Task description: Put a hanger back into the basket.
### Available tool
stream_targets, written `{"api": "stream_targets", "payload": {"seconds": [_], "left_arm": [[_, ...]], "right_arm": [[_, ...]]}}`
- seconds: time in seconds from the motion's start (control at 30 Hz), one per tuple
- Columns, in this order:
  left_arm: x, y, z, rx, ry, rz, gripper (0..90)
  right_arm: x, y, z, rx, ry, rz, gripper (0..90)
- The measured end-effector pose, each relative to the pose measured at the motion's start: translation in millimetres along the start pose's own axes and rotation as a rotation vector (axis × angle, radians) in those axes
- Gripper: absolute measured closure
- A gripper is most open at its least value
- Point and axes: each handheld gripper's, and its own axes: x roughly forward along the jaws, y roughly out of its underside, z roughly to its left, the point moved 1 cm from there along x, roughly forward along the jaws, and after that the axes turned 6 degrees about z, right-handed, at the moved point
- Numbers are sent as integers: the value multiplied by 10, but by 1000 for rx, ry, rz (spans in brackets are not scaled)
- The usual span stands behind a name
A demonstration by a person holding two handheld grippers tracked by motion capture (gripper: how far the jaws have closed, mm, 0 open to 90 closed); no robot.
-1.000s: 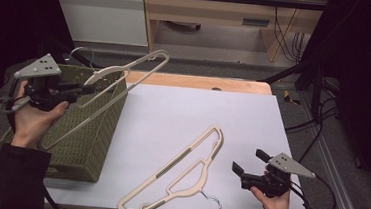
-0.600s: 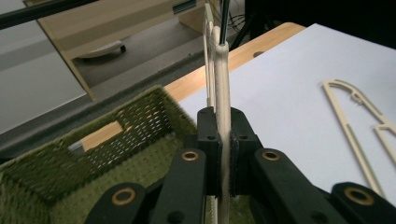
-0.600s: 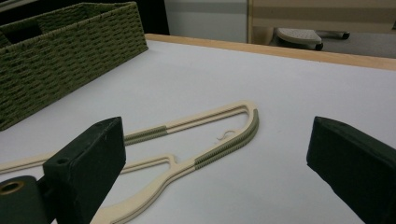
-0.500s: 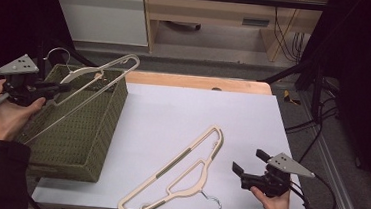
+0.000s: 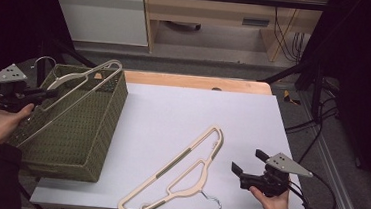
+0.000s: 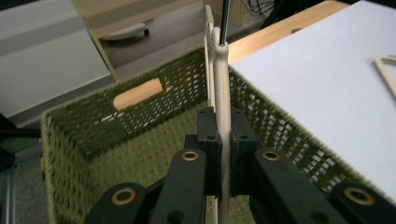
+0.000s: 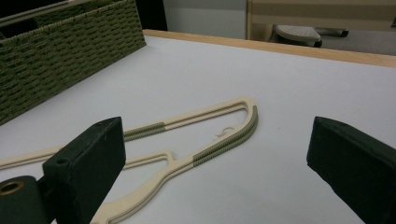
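Note:
A cream hanger (image 5: 82,84) is held over the green woven basket (image 5: 78,141) at the table's left, one end past the far rim. My left gripper (image 5: 49,94) is shut on the cream hanger (image 6: 223,116), whose edge runs up between the jaws in the left gripper view. A second cream hanger (image 5: 180,172) with a metal hook lies flat on the white table near the front. My right gripper (image 5: 244,167) hovers open just right of the second hanger (image 7: 196,135), nothing between its jaws.
The white table top (image 5: 183,109) has a wooden strip (image 5: 195,81) along its far edge. The basket's far wall has a slot handle (image 6: 138,93). Beyond the table stand a wooden bench and cables (image 5: 289,32) on the floor.
My left gripper has carried its hanger leftward and lower over the basket, and the basket itself has shifted. The right gripper and the table hanger have stayed put.

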Motion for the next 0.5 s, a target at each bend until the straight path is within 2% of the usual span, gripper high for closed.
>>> {"api": "stream_targets", "payload": {"seconds": [0.07, 0.27, 0.37, 0.43, 0.5], "left_arm": [[26, 81, 38, -4, -5, 16, 857], [100, 186, 34, 0, -16, 43, 857], [194, 253, -4, 1, -22, 66, 857], [308, 329, -46, 5, -31, 98, 857], [368, 384, -64, 6, -32, 105, 856]], "right_arm": [[2, 2, 0, 0, 0, 1, 48], [14, 3, 4, 1, 4, 2, 48], [14, 3, 5, 1, 2, 2, 48], [11, 3, 9, 5, -1, 3, 48], [11, 3, 8, 4, 1, 1, 48]]}}
